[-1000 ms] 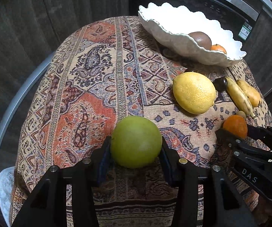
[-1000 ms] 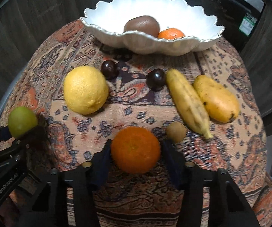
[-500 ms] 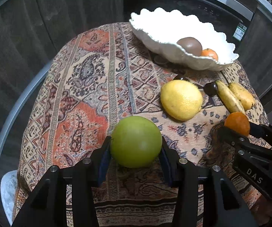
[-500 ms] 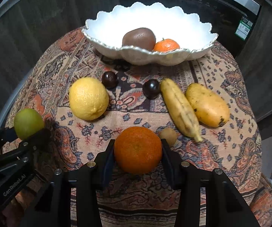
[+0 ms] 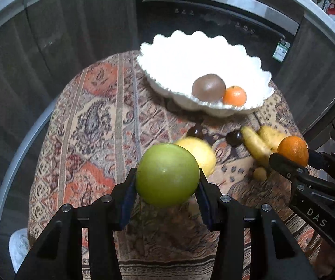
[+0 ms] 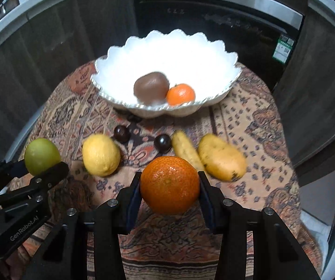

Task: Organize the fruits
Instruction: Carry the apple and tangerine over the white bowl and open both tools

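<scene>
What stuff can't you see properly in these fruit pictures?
- Small tan fruit: left wrist view only; the orange hides it in the right wrist view.
- Lemon: left wrist view, half behind the green fruit, blurred.
- Sticker on the appliance: print too small.
- Bowl inside: glare.

A round green apple [image 5: 167, 175], a bright orange mandarin [image 6: 169, 184], a yellow lemon [image 6: 101, 155], two dark plums [image 6: 121, 134] and a white scalloped bowl [image 6: 111, 88] sit against a rust, beige and blue paisley tablecloth [image 5: 92, 121].
</scene>
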{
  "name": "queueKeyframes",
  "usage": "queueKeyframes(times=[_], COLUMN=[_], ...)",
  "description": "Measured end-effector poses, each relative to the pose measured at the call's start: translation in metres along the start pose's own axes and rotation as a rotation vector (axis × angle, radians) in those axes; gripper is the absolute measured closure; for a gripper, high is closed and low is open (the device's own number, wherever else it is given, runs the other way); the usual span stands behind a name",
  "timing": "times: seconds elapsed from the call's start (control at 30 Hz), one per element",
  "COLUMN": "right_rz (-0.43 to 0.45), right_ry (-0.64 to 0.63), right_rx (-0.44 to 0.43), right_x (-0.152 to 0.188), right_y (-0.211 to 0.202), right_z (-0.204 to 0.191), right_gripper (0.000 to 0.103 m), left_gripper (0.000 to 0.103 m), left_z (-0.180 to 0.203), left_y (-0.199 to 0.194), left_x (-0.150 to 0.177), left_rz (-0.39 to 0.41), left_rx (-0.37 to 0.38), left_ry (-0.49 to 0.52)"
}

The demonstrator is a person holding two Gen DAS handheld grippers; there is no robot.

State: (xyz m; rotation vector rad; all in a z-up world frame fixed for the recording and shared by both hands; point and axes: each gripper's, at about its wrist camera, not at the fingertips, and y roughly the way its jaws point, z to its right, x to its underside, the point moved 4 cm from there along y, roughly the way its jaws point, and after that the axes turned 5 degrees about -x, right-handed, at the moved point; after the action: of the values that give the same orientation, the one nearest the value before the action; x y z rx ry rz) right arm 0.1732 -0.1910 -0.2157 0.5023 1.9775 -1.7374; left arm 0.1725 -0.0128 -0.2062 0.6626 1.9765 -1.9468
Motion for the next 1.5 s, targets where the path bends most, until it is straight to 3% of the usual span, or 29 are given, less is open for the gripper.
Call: queueKeyframes(times=[0.7,1.13,1.5], right_rz=[0.120,0.112,0.071], right_ry=[0.029,0.031,0.050], right_rx=[0.032,0.046,0.041], right_x=[-0.077,-0.113,-0.128], right_y=[-0.019,0.010,0.043], right_z=[0.040,0.055,0.061], right_gripper=[0.057,0.057,0.057], left_gripper=[0.057,0.057,0.056], left_z=[0.022,0.027,0.027], left_y=[-0.013,0.024,0.060], left_x=[-0.097,-0.134,-0.143], left_rz=[0.110,0.087,0.028], left_rx=[0.032,0.027,0.028], left_ry=[0.029,0.036,0.034])
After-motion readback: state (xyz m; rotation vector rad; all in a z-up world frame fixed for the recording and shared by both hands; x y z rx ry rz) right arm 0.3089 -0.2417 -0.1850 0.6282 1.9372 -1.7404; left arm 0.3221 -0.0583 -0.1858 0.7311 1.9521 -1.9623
